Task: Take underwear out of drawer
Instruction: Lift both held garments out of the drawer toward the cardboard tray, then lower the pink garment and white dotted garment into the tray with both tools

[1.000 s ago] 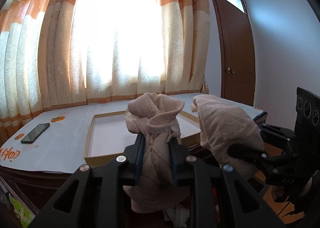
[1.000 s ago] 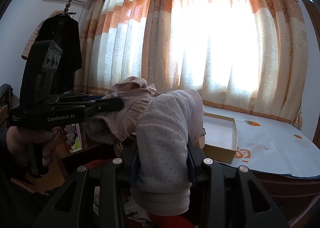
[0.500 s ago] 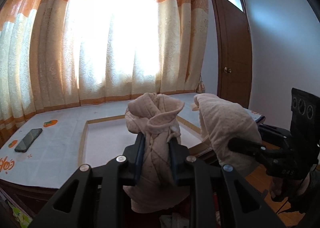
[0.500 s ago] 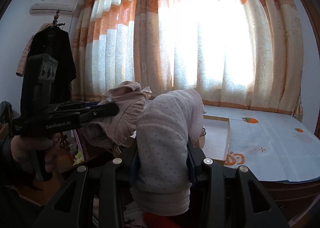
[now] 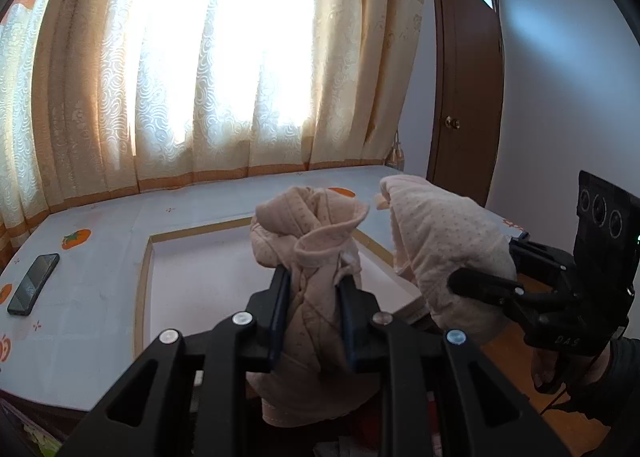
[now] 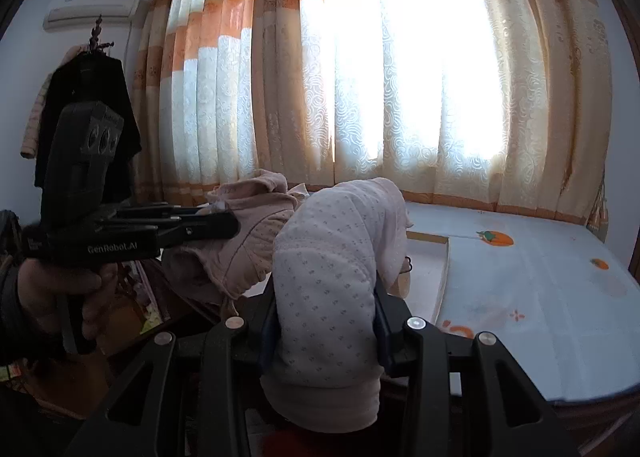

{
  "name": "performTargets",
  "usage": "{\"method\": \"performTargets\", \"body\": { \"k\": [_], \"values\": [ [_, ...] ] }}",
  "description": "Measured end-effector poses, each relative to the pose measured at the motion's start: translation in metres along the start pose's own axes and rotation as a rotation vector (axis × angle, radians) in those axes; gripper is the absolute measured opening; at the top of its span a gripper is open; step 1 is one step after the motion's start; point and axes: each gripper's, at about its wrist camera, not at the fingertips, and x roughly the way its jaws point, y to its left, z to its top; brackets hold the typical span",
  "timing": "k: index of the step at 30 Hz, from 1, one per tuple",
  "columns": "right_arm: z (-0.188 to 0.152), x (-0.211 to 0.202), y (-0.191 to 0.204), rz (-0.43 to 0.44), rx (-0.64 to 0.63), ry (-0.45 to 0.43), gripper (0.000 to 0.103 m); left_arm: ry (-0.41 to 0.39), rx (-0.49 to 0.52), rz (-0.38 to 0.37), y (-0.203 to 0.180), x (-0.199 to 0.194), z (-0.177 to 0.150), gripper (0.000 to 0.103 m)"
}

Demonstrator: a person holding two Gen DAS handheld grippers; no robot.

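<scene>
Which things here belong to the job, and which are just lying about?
Job: beige underwear in left gripper; pale dotted underwear in right gripper.
Lying about: phone, shallow box, dark coat, curtains.

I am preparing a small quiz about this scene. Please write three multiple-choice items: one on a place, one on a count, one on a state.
1. Where does the phone lie?
A. On the tablecloth, left of the shallow box
B. Inside the shallow box
C. On the floor

2. How many garments are held up in total?
A. One
B. Two
C. Three

3. How does the left gripper stand?
A. Open and empty
B. Open above the phone
C. Shut on the beige underwear

Answers:
1. A: the dark phone rests on the cloth outside the box's left wall.
2. B: the right gripper clamps the pale dotted garment, the left one the beige piece.
3. C: both jaws press the bunched fabric.
</scene>
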Motion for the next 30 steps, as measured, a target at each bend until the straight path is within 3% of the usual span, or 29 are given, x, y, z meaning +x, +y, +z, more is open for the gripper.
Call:
{"method": "performTargets", "body": {
  "k": [13,30],
  "values": [
    [0.03,0.036,-0.033,-0.002,0.019,0.045,0.042,0.076,-0.008,-0.004,0.017,0.046,0.036,0.022],
    [0.053,0.107,-0.073,-0.058,0.007,0.188,0.042,0.201,-0.04,0.001,0.033,0.128,0.065,0.022]
  ]
}}
